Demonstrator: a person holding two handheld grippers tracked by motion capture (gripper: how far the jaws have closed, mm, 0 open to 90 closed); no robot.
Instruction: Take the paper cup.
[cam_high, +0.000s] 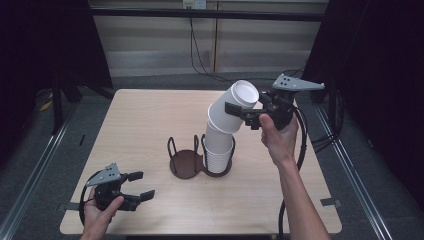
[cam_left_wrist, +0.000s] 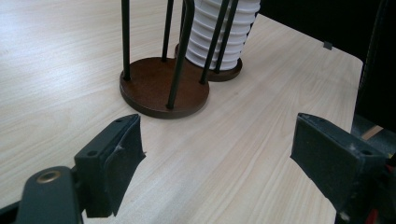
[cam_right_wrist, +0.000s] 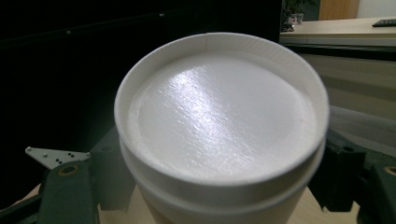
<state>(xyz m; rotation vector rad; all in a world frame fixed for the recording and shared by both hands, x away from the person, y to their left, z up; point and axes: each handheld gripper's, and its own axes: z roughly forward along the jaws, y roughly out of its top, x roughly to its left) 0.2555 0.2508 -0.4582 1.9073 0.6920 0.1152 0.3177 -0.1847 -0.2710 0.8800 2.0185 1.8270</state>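
A stack of upturned white paper cups (cam_high: 218, 150) stands in the right ring of a dark wire cup holder (cam_high: 186, 164). The stack's top cups (cam_high: 235, 102) lean off to the right, bottom up, and my right gripper (cam_high: 240, 111) is shut on them above the table. In the right gripper view the top cup's base (cam_right_wrist: 219, 116) sits between the two jaws of that gripper (cam_right_wrist: 224, 186). My left gripper (cam_high: 142, 185) rests open near the table's front left corner. In the left gripper view its jaws (cam_left_wrist: 219, 158) hold nothing and face the holder's bare base (cam_left_wrist: 163, 88) and the stack (cam_left_wrist: 219, 42).
The light wooden table (cam_high: 145, 120) has dark floor and metal rails on both sides. Cables trail from both grippers. A black cable hangs down the wall behind the table.
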